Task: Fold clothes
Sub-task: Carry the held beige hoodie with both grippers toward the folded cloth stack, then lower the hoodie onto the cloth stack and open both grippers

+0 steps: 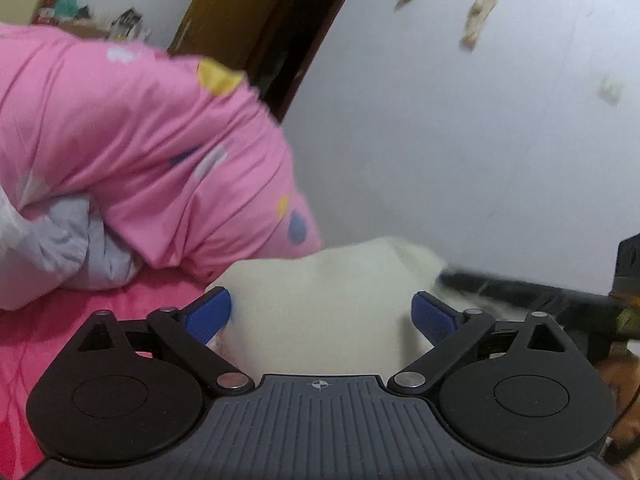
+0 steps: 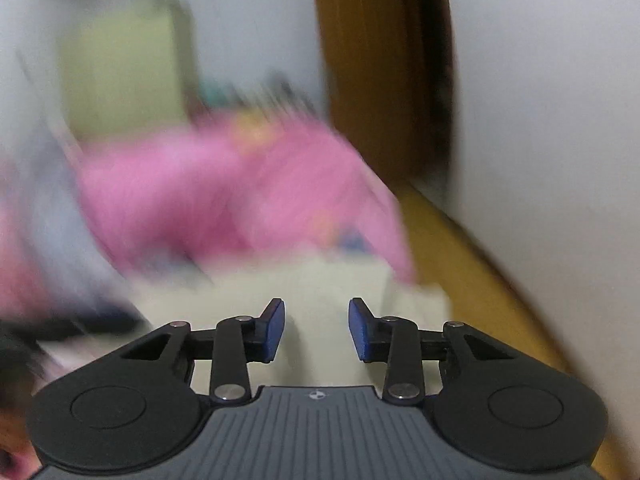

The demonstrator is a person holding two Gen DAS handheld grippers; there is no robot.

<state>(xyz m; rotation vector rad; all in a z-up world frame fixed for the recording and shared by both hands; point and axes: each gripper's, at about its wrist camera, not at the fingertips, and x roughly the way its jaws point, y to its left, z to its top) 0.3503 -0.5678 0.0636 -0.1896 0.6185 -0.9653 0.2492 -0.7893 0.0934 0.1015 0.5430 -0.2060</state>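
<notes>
A cream garment (image 1: 320, 304) lies on a bright pink bedsheet (image 1: 80, 320), seen between the wide-spread blue pads of the left gripper (image 1: 322, 314), which grips nothing. At ten o'clock from it, a pink spotted quilt (image 1: 152, 152) is heaped over pale grey bedding (image 1: 64, 248). The right gripper (image 2: 316, 330) hovers over the same cream garment (image 2: 328, 280) (its view is badly blurred), jaws partly apart with nothing clamped, a brown wooden door (image 2: 372, 80) at twelve o'clock.

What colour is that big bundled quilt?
Pink quilt, scattered with yellow, blue and white spots; clearest in the left wrist view.
</notes>
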